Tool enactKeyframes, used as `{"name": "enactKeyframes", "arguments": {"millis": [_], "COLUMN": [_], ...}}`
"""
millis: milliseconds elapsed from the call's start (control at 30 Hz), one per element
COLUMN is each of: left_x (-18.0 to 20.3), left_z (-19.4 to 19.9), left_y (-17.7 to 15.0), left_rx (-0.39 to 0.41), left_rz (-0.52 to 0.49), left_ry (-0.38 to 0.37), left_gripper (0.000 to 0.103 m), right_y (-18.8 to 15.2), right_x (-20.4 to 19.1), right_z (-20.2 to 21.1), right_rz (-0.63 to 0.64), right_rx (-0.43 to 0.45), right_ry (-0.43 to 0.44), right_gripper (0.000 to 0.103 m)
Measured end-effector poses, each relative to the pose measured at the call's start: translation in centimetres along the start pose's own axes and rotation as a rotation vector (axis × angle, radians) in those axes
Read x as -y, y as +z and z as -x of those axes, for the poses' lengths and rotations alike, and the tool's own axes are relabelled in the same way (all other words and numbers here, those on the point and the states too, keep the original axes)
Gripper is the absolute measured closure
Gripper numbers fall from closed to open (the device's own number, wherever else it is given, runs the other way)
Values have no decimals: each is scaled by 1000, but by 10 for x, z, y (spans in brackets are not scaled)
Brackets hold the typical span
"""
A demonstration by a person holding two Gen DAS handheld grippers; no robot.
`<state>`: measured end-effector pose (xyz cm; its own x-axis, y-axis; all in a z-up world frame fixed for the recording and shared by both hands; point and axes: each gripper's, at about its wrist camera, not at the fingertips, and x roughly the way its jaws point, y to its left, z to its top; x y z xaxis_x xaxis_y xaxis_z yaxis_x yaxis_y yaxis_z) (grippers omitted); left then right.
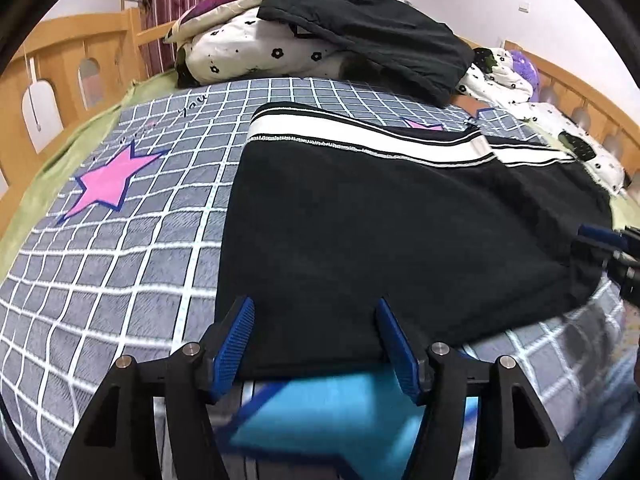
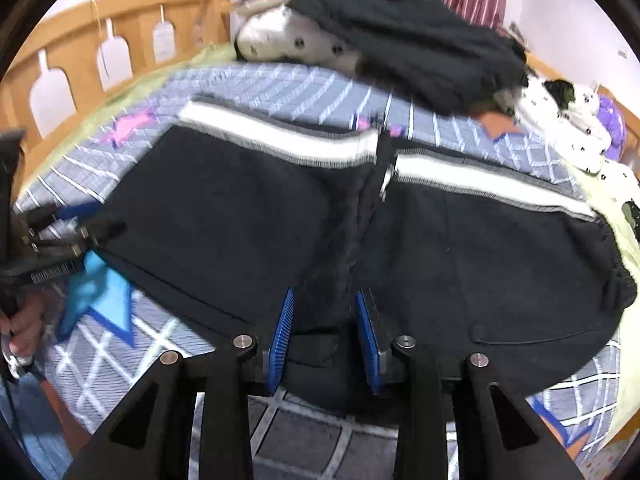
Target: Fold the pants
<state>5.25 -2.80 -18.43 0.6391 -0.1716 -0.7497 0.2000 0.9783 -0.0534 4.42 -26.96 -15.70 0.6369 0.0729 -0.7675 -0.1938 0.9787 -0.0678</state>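
Black pants [image 1: 384, 224] with a white side stripe [image 1: 360, 136] lie folded on the grid-pattern bed cover [image 1: 120, 248]. My left gripper [image 1: 314, 308] is open, its blue pads either side of the pants' near left edge. In the right wrist view the pants [image 2: 460, 240] spread wide, with a bunched fold line down the middle. My right gripper [image 2: 325, 300] is open, with the near hem of that bunched fold between its pads. The left gripper also shows in the right wrist view [image 2: 86, 228] at the pants' left edge, and the right gripper at the far right of the left wrist view [image 1: 608, 240].
A pile of bedding [image 1: 248, 48] with a dark garment [image 1: 372, 32] on top lies at the far end of the bed. A wooden rail [image 1: 68, 52] runs along the left and far sides. Pink [image 1: 108, 180] and blue [image 1: 320, 420] stars mark the cover.
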Motion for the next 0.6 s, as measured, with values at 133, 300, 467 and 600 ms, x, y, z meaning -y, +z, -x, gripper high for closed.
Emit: {"name": "enactKeyframes", "arguments": {"millis": [133, 300, 467, 600], "left_x": [-10, -14, -9, -14], "left_z": [31, 89, 133, 163], "left_y": [13, 53, 94, 119], "left_rx": [6, 86, 110, 141], "left_rz": [29, 4, -32, -51], "left_ry": [12, 35, 31, -12], "left_gripper": [42, 42, 42, 42], "right_y": [9, 27, 25, 23], "right_x": [24, 66, 108, 133], "right_z": [37, 88, 140, 174], "right_rz": [-118, -233, -294, -313], "right_rx": [94, 157, 158, 179], "right_ry": [-11, -62, -175, -208], "right_gripper": [58, 58, 58, 56]}}
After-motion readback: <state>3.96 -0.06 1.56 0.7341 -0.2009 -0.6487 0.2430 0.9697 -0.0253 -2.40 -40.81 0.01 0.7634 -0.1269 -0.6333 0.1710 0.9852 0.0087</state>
